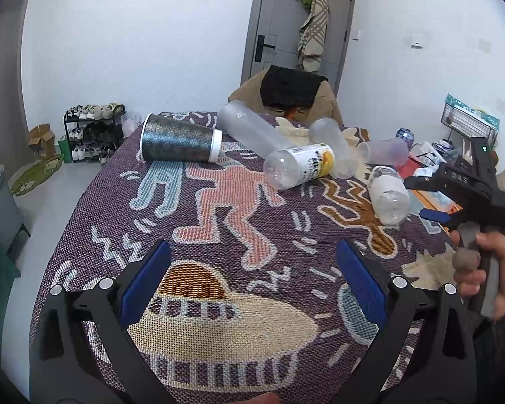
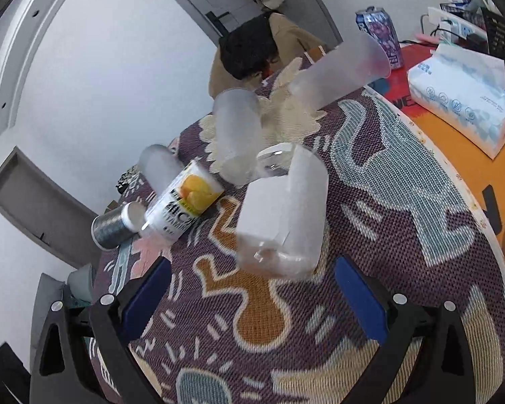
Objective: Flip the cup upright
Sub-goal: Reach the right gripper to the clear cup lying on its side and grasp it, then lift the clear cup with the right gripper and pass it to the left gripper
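Note:
Several cups and bottles lie on their sides on a patterned cloth. A dark patterned cup (image 1: 180,143) with white rims lies far left; it also shows in the right wrist view (image 2: 112,226). Frosted cups (image 1: 252,131) (image 2: 336,74) lie near the middle and back. A yellow-labelled clear bottle (image 1: 299,165) (image 2: 181,202) and a white-labelled clear bottle (image 1: 389,195) (image 2: 282,215) lie nearby. My left gripper (image 1: 252,286) is open and empty over the near cloth. My right gripper (image 2: 252,299) is open, just short of the white-labelled bottle; it also shows in the left wrist view (image 1: 424,198).
A tissue pack (image 2: 464,97) and a purple can (image 2: 382,33) sit on the orange surface at right. A chair with a dark jacket (image 1: 291,87) stands behind the table. A shoe rack (image 1: 94,131) stands by the far wall.

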A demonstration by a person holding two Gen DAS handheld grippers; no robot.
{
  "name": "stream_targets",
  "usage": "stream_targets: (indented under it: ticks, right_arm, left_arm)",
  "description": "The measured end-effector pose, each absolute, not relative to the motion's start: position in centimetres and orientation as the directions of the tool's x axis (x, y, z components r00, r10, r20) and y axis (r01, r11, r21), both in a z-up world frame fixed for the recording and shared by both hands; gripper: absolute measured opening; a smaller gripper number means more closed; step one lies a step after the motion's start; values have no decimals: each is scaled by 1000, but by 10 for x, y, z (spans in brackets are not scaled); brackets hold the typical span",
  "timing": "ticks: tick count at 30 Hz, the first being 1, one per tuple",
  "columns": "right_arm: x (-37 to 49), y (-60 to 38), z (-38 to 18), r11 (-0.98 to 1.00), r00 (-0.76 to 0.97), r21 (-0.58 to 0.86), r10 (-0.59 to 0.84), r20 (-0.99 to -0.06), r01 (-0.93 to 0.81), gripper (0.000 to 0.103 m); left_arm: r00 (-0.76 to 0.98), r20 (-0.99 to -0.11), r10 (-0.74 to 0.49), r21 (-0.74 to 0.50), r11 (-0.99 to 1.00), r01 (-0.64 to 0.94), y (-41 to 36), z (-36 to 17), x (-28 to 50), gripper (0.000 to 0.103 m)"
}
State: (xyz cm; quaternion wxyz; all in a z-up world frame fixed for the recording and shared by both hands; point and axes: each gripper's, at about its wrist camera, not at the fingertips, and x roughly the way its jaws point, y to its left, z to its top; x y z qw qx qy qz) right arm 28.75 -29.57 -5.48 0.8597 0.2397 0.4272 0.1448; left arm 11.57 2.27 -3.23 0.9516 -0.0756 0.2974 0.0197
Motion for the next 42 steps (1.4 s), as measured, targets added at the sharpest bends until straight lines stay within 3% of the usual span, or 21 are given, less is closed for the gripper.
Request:
stream_targets:
  ticks: [5, 8, 10, 28, 42]
  right_arm:
    - [314, -296, -67, 846, 576, 533, 437, -691, -4, 95]
    - [323, -293, -75, 849, 555, 528, 436, -709, 6, 90]
    - [330, -291, -83, 850, 526, 526, 442, -727, 11, 69]
    - [234, -272, -51, 792, 523, 590, 574, -630, -159, 67]
    - [178, -251, -62, 735, 450, 650, 655, -608, -192, 68]
  left_arm:
    - [813, -583, 6, -138, 985, -106, 34, -38, 117, 97]
    - [812, -584, 14, -141, 983, -119, 40, -40, 116, 97]
    - [810, -586, 17, -146, 981, -125, 44, -40, 116, 97]
    - [825, -565, -13, -155, 984, -91, 37, -25, 87, 97]
    - [806, -590, -53, -153, 987, -47, 25, -27, 78, 97]
